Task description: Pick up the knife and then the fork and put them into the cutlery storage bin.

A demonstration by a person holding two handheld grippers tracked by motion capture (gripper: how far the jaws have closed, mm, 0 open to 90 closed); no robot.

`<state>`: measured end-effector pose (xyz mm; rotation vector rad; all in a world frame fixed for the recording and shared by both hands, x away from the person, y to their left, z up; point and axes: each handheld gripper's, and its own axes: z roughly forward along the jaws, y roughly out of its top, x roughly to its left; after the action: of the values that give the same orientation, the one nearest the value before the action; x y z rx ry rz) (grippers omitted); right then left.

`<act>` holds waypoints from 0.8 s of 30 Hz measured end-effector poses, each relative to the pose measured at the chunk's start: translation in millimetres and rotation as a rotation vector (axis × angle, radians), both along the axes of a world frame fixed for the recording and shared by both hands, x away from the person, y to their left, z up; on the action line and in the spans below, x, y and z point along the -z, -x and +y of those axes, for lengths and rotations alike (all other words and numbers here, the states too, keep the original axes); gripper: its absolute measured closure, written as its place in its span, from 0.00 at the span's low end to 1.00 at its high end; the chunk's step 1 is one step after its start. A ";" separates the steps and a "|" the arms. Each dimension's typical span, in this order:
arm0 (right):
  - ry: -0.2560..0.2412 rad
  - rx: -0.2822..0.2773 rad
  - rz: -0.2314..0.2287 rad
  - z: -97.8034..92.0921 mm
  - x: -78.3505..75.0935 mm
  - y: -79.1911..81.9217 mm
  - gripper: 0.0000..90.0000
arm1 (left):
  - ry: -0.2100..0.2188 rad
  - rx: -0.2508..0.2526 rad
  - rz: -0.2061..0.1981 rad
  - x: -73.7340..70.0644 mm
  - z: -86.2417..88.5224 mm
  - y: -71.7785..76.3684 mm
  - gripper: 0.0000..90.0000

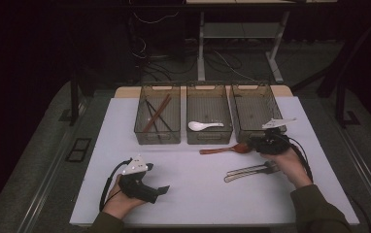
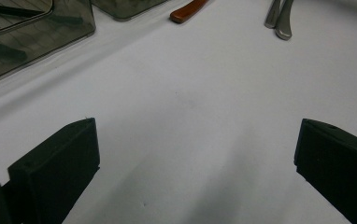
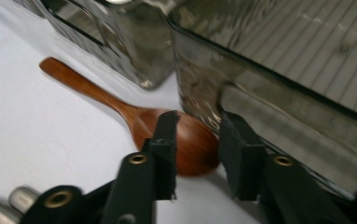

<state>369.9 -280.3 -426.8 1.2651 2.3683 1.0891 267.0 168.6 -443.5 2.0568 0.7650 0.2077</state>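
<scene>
Three smoked-plastic bins are sitting in a row at the far edge of the white worktop (image 1: 183, 194): left bin (image 1: 157, 120) holding dark and brown chopsticks (image 1: 157, 114), middle bin (image 1: 208, 119) holding a white spoon (image 1: 204, 125), right bin (image 1: 257, 112) looking bare. Two metal utensils (image 1: 251, 171) are lying just in front of the person's right hand (image 1: 290, 162).

Wooden spoon (image 1: 225, 149) is lying on the worktop just in front of the gap between middle and right bins, long axis running roughly left-right in the high view, bowl toward the right, handle pointing left. Right tool (image 3: 196, 144) is sitting right at that bowl, jaws partly apart and straddling it, bowl between them but not yet pinched as far as I can judge. Right hand is clearly the nearer one. Left tool (image 1: 155, 190) is resting low near the person's edge, well apart from the spoon, jaws spread wide and holding nothing.

Likely step: closing on the spoon bowl, then lifting toward a bin.

Right gripper view is giving the jaw-to-bowl fit and showing the bowl almost against the right bin's wall, so there is little room on that side; high view is too coarse for that. High view is giving the handle direction and bin contents. Left gripper view is catching just the handle tip (image 2: 188, 11) and the metal utensil ends far off.
</scene>
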 end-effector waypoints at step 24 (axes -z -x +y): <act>0.020 -0.007 0.062 0.8 3.6 2.3 0.64 | -0.001 0.003 0.006 0.6 -0.5 0.2 0.00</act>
<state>367.6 -279.6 -430.4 1.3024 2.4245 1.0398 266.8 168.0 -444.1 2.0604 0.7650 0.2004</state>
